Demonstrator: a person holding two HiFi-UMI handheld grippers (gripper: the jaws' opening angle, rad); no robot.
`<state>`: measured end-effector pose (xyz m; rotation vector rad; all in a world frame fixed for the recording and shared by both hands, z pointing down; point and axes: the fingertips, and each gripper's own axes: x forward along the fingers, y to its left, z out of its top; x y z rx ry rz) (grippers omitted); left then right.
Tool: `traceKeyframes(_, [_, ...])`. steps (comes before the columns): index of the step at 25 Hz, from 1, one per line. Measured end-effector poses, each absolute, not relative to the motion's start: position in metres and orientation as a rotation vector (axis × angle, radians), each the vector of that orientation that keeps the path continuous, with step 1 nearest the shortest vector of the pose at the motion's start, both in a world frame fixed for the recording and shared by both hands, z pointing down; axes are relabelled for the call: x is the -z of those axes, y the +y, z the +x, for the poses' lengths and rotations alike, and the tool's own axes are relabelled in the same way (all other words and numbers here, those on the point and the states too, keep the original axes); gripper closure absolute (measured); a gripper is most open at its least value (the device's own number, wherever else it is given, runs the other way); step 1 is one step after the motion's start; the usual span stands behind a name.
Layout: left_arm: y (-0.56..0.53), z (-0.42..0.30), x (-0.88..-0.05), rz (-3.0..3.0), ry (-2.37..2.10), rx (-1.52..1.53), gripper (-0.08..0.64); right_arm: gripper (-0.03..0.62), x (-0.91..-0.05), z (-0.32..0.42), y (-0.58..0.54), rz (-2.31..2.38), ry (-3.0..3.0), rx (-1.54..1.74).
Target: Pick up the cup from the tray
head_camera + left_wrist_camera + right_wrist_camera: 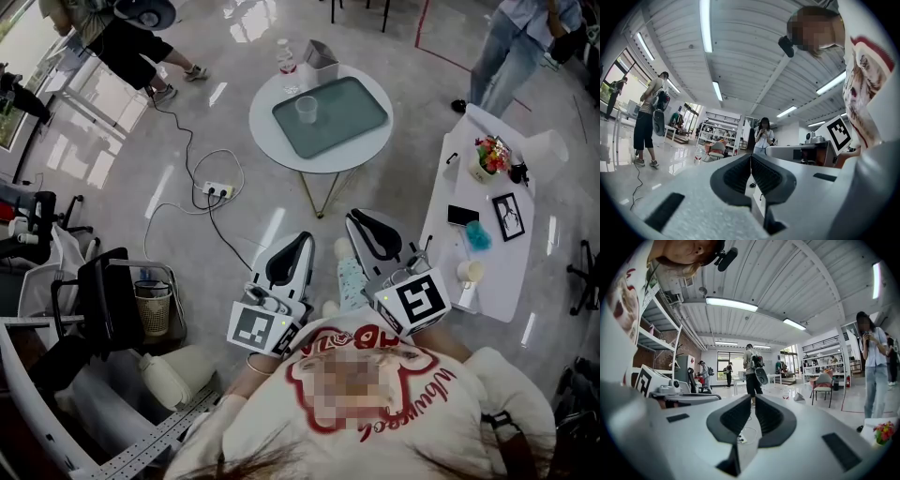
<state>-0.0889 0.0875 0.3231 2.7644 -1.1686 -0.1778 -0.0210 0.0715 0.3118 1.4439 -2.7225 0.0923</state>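
Head view: clear plastic cup (306,109) upright on rounded grey-green tray (356,120), round white tabletop (270,136); left gripper (302,237) and right gripper (357,217) pinched together, empty.

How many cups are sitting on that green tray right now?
1. A clear cup stands upright near the left end of the tray, on the round white table. The whole tray is in view, so none should be hidden.

Your white T-shirt (450,398) with red print at lower centre, your left gripper (302,239) and right gripper (356,217) mid-frame, white shells, black ribbed pads (739,174), left marker cube (258,328) and right marker cube (417,302) black-on-white squares.
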Motion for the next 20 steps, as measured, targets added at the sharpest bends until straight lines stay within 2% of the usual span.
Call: traceKeyframes(20, [-0.064,-0.062,-0.318,2.724,-1.256,0.17,0.545,0.545,-0.3,-0.003,-0.089,1.313,-2.772,-0.068])
